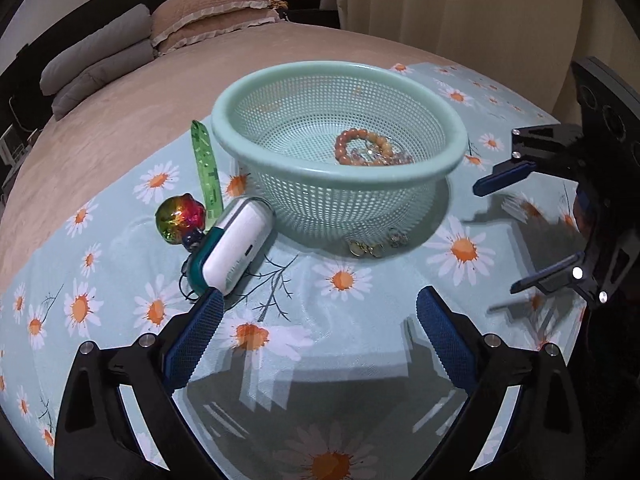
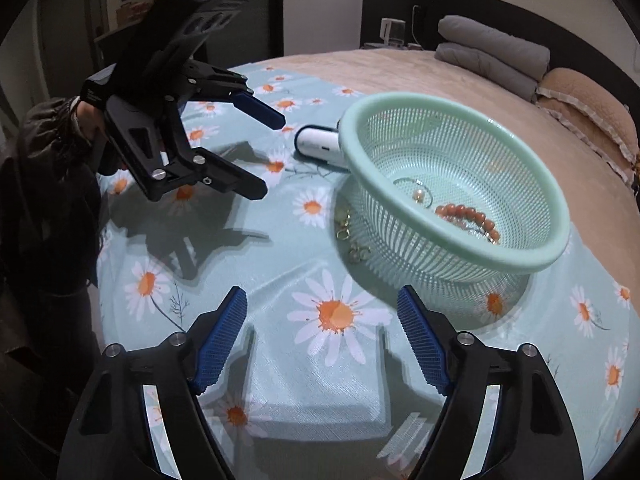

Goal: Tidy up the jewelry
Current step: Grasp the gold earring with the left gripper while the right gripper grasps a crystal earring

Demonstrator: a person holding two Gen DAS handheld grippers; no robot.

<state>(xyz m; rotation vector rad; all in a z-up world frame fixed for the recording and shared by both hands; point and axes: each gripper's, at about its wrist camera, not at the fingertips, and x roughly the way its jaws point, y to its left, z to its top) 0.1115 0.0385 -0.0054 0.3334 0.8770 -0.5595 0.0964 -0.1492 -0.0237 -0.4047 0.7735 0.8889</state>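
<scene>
In the left wrist view, the left gripper (image 1: 318,322) hangs over a daisy-printed cloth (image 1: 100,280) spread on a bed, its blue-padded jaws standing wide apart with nothing between them. Ahead sits a mint-green mesh basket (image 1: 340,80), and inside it lie an orange bead bracelet (image 1: 360,146) and some paler, glittering pieces that are too blurred to name. Just in front of the basket's base, on the cloth, rest a few small gold earrings (image 1: 376,244). To the left of the basket lies a white and teal case (image 1: 236,248), touching the basket's side; beside it are an iridescent faceted ornament (image 1: 180,218) and a green translucent strip (image 1: 206,168) that leans upright. The right gripper (image 1: 494,240) enters from the right edge, its jaws parted and empty. Pillows (image 1: 212,12) lie at the far end of the bed. In the right wrist view, the right gripper (image 2: 322,308) hovers over the cloth with its jaws apart, holding nothing. The basket (image 2: 440,98) stands to the upper right, with the bead bracelet (image 2: 468,216) and a thin ring-shaped piece (image 2: 416,192) in its bottom. The earrings (image 2: 352,236) lie on the cloth at the basket's left foot. The white case (image 2: 318,144) lies behind the basket. The left gripper (image 2: 272,156) is at the upper left, carried by a hand (image 2: 90,120) in a dark sleeve (image 2: 44,140), its jaws spread and empty.
</scene>
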